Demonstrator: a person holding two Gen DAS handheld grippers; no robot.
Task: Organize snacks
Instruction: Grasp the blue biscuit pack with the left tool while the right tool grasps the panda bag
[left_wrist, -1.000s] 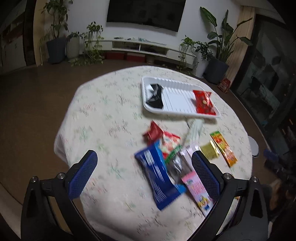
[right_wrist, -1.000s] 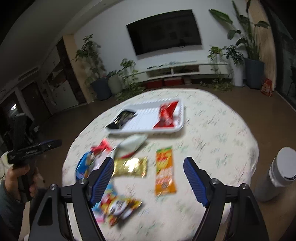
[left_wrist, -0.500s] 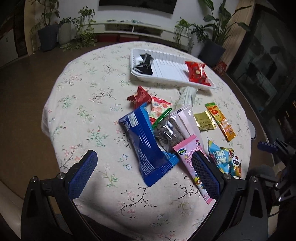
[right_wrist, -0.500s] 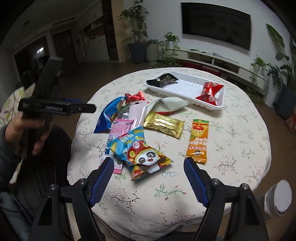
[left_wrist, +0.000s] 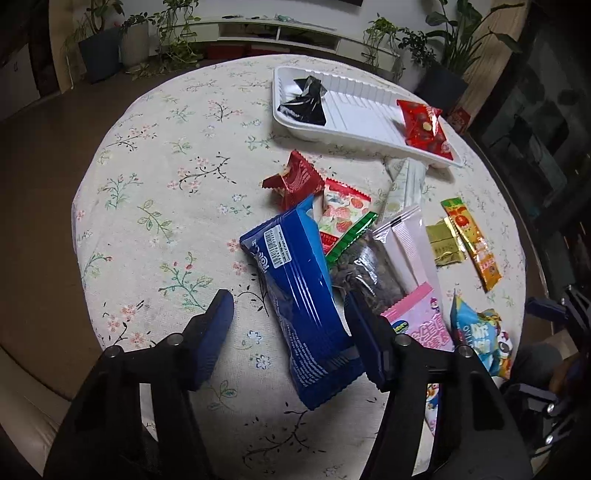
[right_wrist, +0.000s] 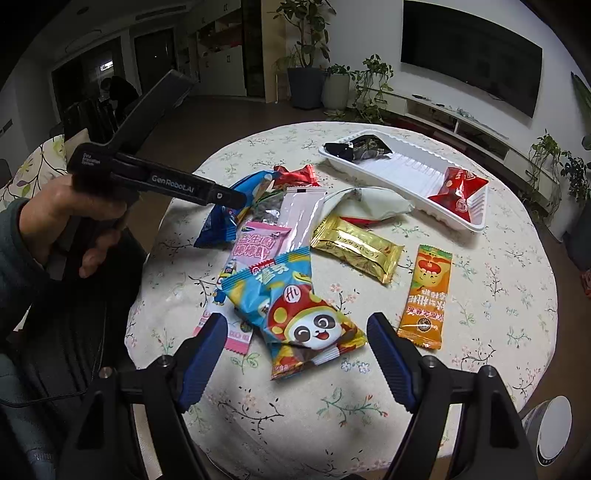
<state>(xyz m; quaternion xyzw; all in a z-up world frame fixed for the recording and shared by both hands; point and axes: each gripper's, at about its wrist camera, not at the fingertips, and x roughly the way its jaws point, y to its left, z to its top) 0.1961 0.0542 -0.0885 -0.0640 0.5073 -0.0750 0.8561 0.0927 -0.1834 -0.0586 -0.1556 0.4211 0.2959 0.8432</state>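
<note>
Pick phase, both hands lining up on the loose pile. White tray (left_wrist: 354, 110) is the landmark: a black packet (left_wrist: 303, 101) sits at one end of it and a red packet (left_wrist: 423, 127) at the other, middle bare. Everything else lies on the floral tablecloth (left_wrist: 166, 192) on the near side of the tray. Left gripper (left_wrist: 291, 332) straddles the blue pack (left_wrist: 299, 295), the nearest item of the pile below the tray; jaws are closing, pack between them, left pad clearly off it, right pad at its edge, so no grip yet. Right gripper (right_wrist: 295, 354) hangs over the panda bag (right_wrist: 295, 314), well short of the tray, jaws wide and not touching it. Next, as I read it: left finishes the pinch on the blue pack, lifts it clear of the seed bag (left_wrist: 364, 273) it overlaps, then carries it to the tray's bare middle.
</note>
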